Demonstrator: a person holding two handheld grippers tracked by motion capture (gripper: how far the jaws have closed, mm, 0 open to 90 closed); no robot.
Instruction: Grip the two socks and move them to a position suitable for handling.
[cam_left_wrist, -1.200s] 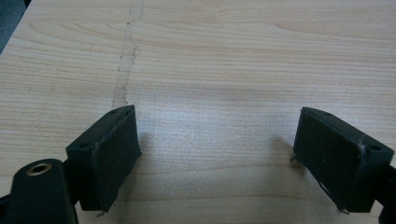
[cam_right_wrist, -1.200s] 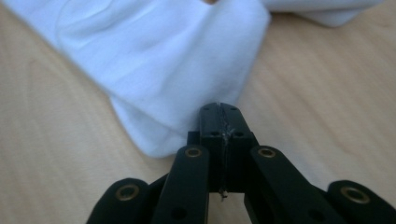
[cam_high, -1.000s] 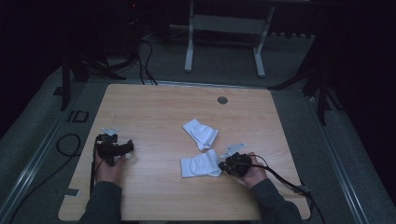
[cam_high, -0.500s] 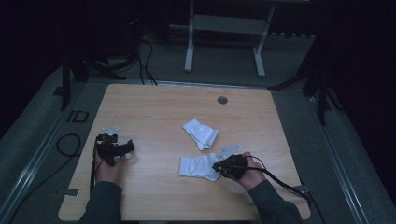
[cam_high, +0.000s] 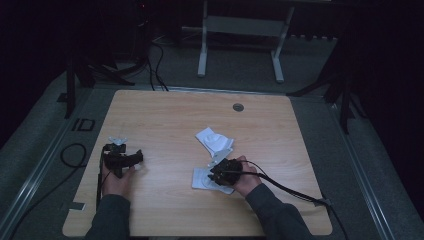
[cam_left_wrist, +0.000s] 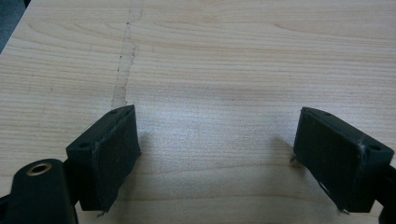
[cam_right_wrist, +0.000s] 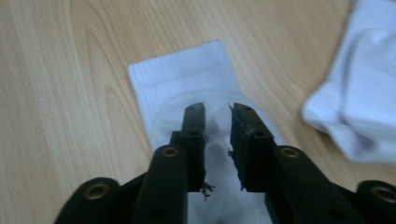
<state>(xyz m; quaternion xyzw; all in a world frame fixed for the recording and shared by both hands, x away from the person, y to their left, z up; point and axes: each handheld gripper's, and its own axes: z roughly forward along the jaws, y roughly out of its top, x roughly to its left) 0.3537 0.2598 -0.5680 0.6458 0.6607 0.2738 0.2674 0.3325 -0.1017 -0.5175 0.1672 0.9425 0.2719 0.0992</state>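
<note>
Starting at my left: left gripper (cam_high: 131, 159) sits parked on bare table (cam_high: 165, 120), jaws spread wide w/ nothing between them; in the left gripper view I see just wood grain between the two pads (cam_left_wrist: 114, 154). It's well apart from the work. Moving right: the flat sock (cam_right_wrist: 187, 84) lies directly under and ahead of my right gripper (cam_right_wrist: 217, 108), cuff end pointing away from the jaws, so its long axis runs roughly in line w/ the gripper's own. Right gripper's jaws have just been opening; there's a narrow gap now, pads not pressing on the fabric, so I read it as let go, hovering low over the sock's middle. In the high view the sock (cam_high: 202, 179) pokes out to the left of that gripper (cam_high: 218, 175). Further right and beyond the jaws: the second sock (cam_right_wrist: 359, 93), crumpled, near but apart from the flat one. My guess is the next move turns on that second sock: right hand is far nearer, needs a swing right and fwd, not straight ahead.
</note>
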